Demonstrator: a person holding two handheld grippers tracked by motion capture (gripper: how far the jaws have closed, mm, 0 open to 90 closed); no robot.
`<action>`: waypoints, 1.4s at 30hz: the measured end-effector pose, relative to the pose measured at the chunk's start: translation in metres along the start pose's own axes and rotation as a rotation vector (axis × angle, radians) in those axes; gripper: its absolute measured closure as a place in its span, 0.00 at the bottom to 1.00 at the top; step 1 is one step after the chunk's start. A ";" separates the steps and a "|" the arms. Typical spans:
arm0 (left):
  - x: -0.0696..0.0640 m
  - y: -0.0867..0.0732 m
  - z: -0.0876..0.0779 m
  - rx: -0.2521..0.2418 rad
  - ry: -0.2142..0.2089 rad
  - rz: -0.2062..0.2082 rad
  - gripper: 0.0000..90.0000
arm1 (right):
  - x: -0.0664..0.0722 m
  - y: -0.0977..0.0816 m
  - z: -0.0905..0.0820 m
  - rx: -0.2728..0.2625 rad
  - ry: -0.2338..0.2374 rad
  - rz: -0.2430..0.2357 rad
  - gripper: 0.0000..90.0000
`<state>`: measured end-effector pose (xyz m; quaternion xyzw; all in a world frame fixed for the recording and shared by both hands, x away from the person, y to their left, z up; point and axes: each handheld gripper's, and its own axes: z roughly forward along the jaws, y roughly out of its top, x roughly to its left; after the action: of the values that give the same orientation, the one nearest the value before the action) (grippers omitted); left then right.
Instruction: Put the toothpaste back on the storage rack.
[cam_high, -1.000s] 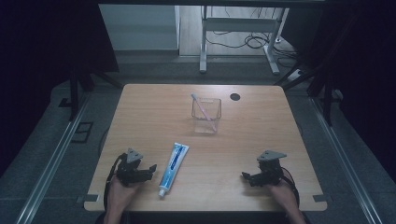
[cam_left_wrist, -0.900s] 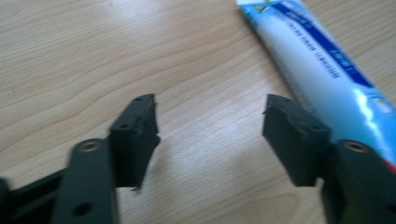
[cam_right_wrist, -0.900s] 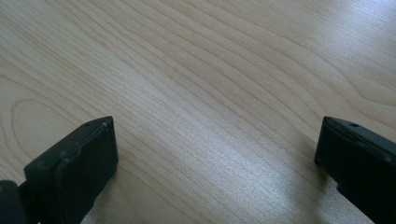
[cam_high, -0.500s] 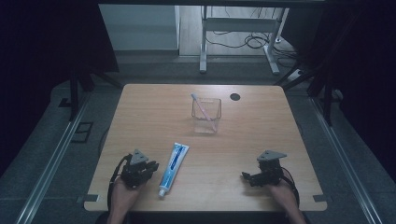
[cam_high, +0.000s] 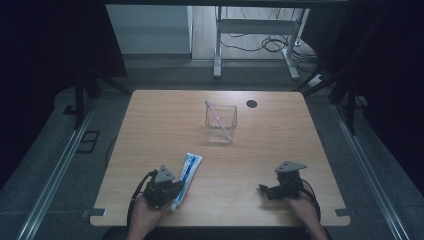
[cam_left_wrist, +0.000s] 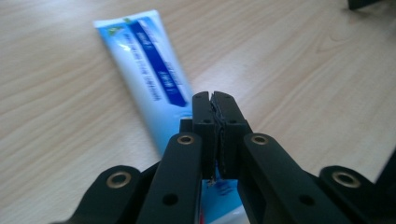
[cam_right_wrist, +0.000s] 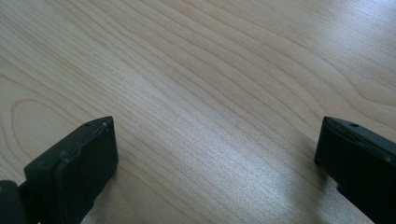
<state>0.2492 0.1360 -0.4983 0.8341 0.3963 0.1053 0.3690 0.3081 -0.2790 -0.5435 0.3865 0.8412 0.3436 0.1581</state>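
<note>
One toothpaste tube (cam_high: 187, 176) lies flat near the front edge of the table (cam_high: 150, 130), its blue-and-white body running away from the person and slightly rightward. In the left gripper view the tube (cam_left_wrist: 149, 79) stretches up and to the left, and its near end passes beneath the left tongs (cam_left_wrist: 215, 95). Those tongs have just been closing: a second ago they stood wide beside the tube, and now the two black jaws meet face to face with nothing visible between them. In the high view the left tongs (cam_high: 176, 187) have also shifted rightward since the earlier frames, so that they now sit over the tube's near end, at or just above it; whether they touch it I cannot tell.

My reading is that the jaws have shut empty, above the tube and not around it, so no grip is made yet. To lift the tube they would likely have to open again and straddle it.

Farther out, the right tongs (cam_high: 265, 190) rest near the table's front right, well apart from the tube, unmoved, jaws wide over bare wood in the right gripper view (cam_right_wrist: 215, 154). Beyond, near the table's middle, a clear square cup (cam_high: 220, 124) holds a toothbrush (cam_high: 216, 113) leaning inside it.
</note>
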 end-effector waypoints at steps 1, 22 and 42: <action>-0.002 0.000 0.001 0.007 -0.006 0.007 0.98 | 0.000 0.000 0.000 0.000 0.000 0.000 0.00; -0.003 -0.005 0.007 0.070 -0.015 0.031 0.99 | 0.000 0.000 0.000 0.000 0.000 0.001 0.00; 0.017 -0.005 0.007 0.137 0.022 0.046 0.97 | 0.000 0.000 0.000 0.001 0.000 0.002 0.00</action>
<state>0.2614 0.1471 -0.5089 0.8653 0.3871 0.0955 0.3039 0.3080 -0.2790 -0.5435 0.3871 0.8410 0.3436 0.1575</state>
